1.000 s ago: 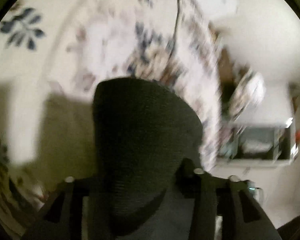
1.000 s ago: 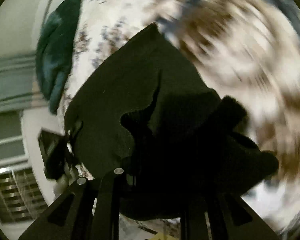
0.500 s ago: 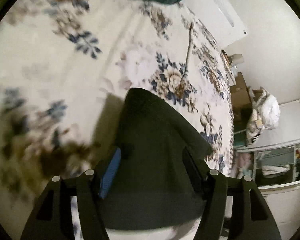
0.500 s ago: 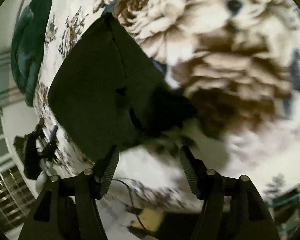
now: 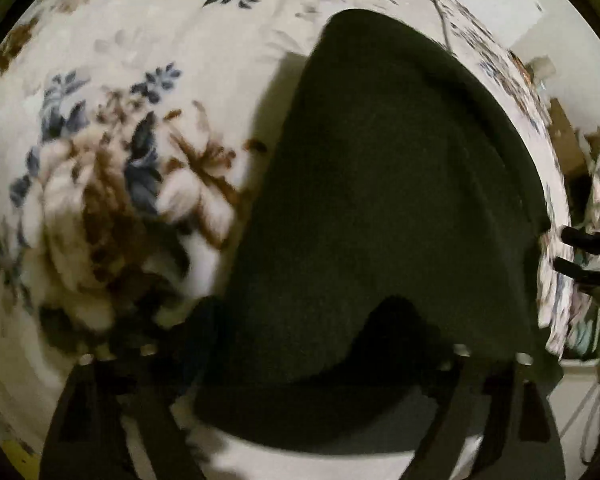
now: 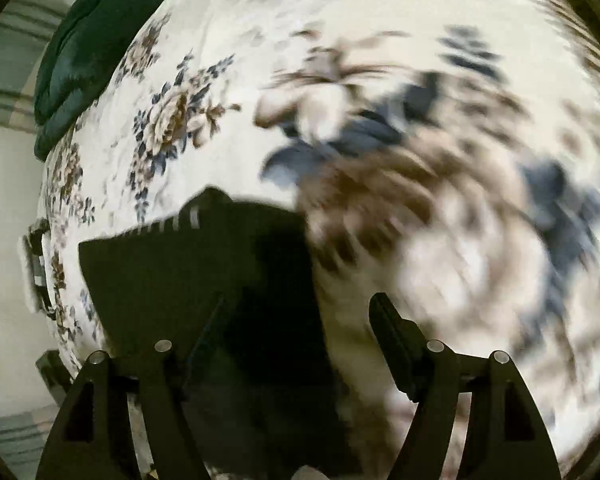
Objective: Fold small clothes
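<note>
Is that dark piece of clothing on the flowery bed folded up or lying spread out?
Folded, it seems. The dark garment lies flat on the floral bedspread in a compact shape with a doubled layer near its lower edge; blur hides details.

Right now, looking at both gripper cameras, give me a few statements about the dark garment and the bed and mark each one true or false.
1. The dark garment lies on a floral bedspread. True.
2. The bedspread is plain grey. False: it is cream with brown and blue flowers.
3. The right gripper is clamped shut on the garment. False: its jaws are apart and opening, pads off the cloth.
4. A dark green bundle sits at the bed's far edge in the right wrist view. True.
5. The garment is bright red. False: it is very dark.
</note>
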Demonstrator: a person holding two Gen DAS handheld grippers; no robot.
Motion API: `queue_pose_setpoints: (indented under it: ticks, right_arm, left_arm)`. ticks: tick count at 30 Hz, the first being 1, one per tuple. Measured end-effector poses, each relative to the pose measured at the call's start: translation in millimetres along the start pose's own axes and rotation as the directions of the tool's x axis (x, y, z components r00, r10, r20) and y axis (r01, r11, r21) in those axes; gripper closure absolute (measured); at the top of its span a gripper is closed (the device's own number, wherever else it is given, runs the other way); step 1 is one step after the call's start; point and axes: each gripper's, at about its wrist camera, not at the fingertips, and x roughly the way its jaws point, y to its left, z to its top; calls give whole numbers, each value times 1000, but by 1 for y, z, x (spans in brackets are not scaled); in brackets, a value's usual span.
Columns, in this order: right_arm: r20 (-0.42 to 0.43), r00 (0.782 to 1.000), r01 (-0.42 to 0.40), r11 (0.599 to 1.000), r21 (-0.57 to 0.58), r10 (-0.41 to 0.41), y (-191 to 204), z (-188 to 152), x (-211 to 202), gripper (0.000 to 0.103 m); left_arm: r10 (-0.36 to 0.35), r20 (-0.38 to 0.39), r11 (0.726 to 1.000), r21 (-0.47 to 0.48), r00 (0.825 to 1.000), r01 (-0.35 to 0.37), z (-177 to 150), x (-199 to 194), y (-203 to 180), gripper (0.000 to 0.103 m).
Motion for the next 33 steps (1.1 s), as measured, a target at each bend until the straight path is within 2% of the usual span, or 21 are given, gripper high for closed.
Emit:
queue_pose_setpoints:
  ticks: [1,2,3,4,5,9,12,14,17,18,19,20,21,22,26,29,33]
  right_arm:
    - [-6,1000,-16,1000,-15,16,6,12,12,28]
    - [-26,999,-36,999,-33,35,12,18,21,30]
    - [-32,999,-39,998,-42,37,17,20,27,46]
    - [-30,999,-29,998,-49,27,23,22,32,82]
    - [-23,1000,-19,999,-50,18,26,20,34,98]
    - [91,995,38,999,21,-40,33,32,16,99]
    - [108,994,20,996,91,-30,30,52,12,99]
    - [90,994,52,995,81,-59,35,60,20,99]
    - [-24,994,104,994,37,-104,36,64,44,98]
    - [-47,994,99,994,36,-97,33,63,45,94]
    - [-55,995,84,996,38,-82,30,61,41,80]
    - [-63,995,78,996,45,-75,26,56,33,71]
    - [-60,996,63,996,56,-59,21,48,23,57]
    - [-51,998,36,997,65,-33,16,38,11,53]
    - [-97,994,-46,996,72,53,6,-20,-19,53]
    - [-161,983,-76,991,111,93,4,-66,-18,53]
    - [-174,967,-142,961,237,185,0,-110,-4,53]
  left_arm:
    - [-9,-10,1000,-16,1000,8,3,3,2,0]
    - [-22,-24,999,-33,999,21,5,6,4,0]
    - [-30,-29,999,-46,999,28,8,8,6,0]
    - [-35,-28,998,-53,999,33,12,10,6,0]
    - [-37,-28,998,-52,999,36,15,10,6,0]
    - [-85,-10,993,-77,996,84,18,14,12,0]
    - [-99,40,990,-98,994,103,12,11,14,0]
    - [-105,56,988,-111,993,111,10,11,16,0]
    - [-98,26,990,-101,995,101,11,8,15,0]
    - [-79,11,992,-96,997,80,12,4,13,0]
    - [-59,10,994,-94,998,59,19,-2,8,0]
    - [-34,23,996,-86,999,36,20,-9,6,0]
    - [1,41,997,-72,999,2,19,-19,4,0]
    - [38,71,998,-51,997,-34,17,-33,0,0]
    - [117,119,993,-17,986,-116,2,-65,-3,0]
    - [170,103,985,-23,980,-169,-11,-75,-4,0]
    - [179,51,983,-54,982,-177,-28,-73,4,0]
